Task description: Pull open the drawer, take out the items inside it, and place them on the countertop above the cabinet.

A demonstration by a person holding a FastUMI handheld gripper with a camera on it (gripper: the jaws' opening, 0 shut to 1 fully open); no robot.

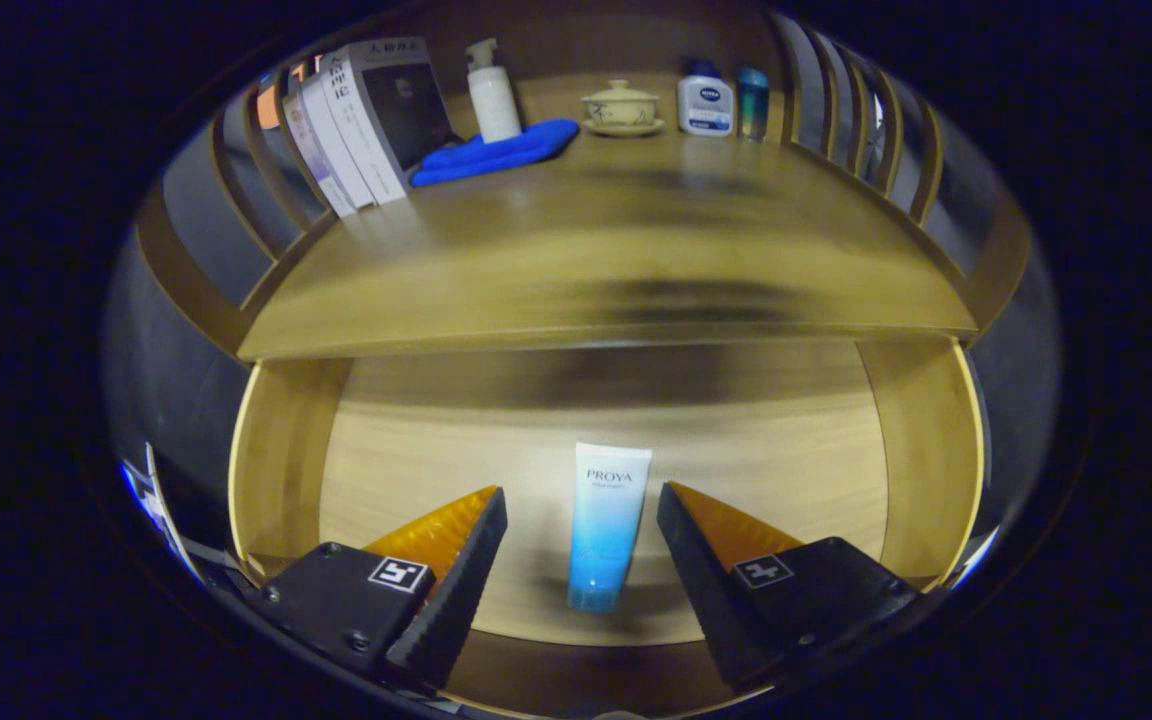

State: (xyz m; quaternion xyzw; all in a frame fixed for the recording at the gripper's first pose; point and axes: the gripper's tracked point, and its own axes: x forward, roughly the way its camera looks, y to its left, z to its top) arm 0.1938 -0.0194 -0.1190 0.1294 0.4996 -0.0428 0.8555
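Wood of a light yellow tone makes the whole cabinet: the drawer (pixel 286 470) is pulled open and its bare floor lies under the gripper (pixel 582 510).

Going left to right inside the drawer: the left wall, then the left finger, then the tube (pixel 606 525), then the right finger, then the right wall. The tube is white at the far end and blue at the near end, w/ its cap toward the near side. It lies flat on the drawer floor, lengthwise between the two fingers, approx. in the middle of the gap. The claw is spread wide; neither finger touches the tube, there is free space on both sides of it.

Above the drawer is the countertop (pixel 616 270), w/ a slatted rail around its left and right sides. At its far edge, left to right: some books (pixel 356 125) standing and leaning toward the left, a white pump bottle (pixel 493 92), a blue cloth (pixel 496 152) lying flat just beside the books and in front of the pump bottle, a small pale lidded cup (pixel 621 105) on a saucer, a white bottle w/ blue cap (pixel 705 100), and just beside it a small blue bottle (pixel 752 102). The near part of the countertop is bare wood.
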